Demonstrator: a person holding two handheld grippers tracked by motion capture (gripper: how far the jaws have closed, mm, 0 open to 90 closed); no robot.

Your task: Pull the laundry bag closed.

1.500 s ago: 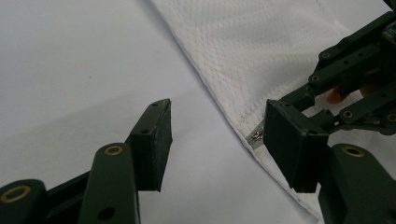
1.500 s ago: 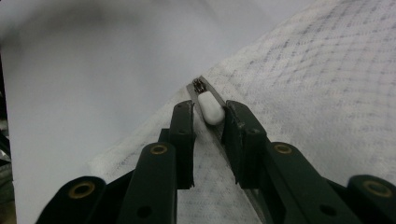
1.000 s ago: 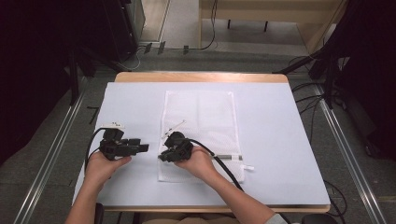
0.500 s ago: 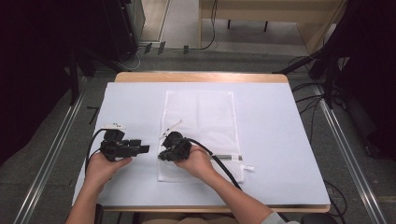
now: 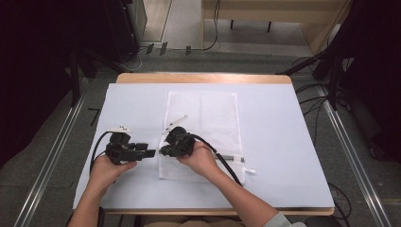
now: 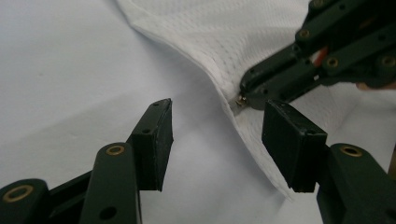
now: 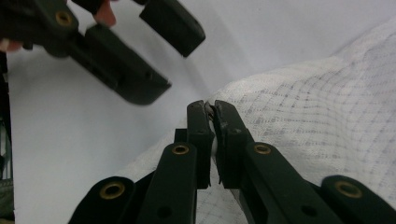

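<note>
1. The right claw (image 7: 208,108) is clamped on the left edge of the white mesh bag (image 5: 208,118), lifting it slightly.
2. The left claw (image 6: 217,126) gapes just beside it.
3. The bag lies mid-desk (image 5: 283,142).

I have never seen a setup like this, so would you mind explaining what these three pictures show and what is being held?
A person sits at a table covered in white and holds a hand-operated tool with two black jaws in each hand. The high view looks down from above the person's side. The other two pictures come from small cameras riding on each tool, looking along its jaws.

A white mesh bag lies flat on the table. The right gripper has just closed and pinches the bag's near left edge, lifting it slightly. The left gripper is open, its jaws on either side of that same raised edge, without touching it.
</note>
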